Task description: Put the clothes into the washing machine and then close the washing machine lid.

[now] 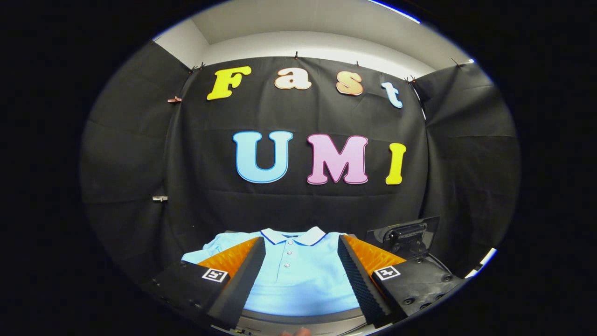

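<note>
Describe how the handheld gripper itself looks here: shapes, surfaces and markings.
The gripper has two wedge-shaped fingers that taper forward, set wide apart over a light blue polo shirt. Their inner faces are ribbed, and the upper faces carry a ridged, textured pad. Each finger sits on a blocky black base bearing a small square black-and-white marker. The right base shows several round screw heads.

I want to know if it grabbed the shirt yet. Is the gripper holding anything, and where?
Nothing is held. The gripper is open, its fingers spread wide above the light blue polo shirt, which lies flat below and shows between them.
</note>
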Demonstrator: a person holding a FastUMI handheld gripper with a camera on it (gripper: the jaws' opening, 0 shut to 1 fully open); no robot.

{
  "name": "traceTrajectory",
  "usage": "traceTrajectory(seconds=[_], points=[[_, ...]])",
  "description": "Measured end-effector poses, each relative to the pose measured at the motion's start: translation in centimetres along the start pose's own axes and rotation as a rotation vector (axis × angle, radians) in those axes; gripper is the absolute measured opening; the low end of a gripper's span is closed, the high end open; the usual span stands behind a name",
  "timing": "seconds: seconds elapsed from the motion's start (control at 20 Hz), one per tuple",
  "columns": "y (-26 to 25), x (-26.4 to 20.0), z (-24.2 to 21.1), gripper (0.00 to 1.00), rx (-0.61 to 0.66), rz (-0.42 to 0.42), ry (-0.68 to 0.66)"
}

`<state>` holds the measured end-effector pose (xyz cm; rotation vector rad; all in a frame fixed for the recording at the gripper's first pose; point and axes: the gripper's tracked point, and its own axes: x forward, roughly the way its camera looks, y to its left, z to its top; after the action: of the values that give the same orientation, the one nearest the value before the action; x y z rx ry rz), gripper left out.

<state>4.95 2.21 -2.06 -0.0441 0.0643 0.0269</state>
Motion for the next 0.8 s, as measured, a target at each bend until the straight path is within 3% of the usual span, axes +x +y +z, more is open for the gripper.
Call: traceTrajectory(seconds=[0.4, 0.8], points=[[1.1, 6.0, -2.8, 0.98, -0.023, -0.009, 0.124], [1.4, 10.4, -8.1, 0.99, 0.018, -0.020, 0.390]])
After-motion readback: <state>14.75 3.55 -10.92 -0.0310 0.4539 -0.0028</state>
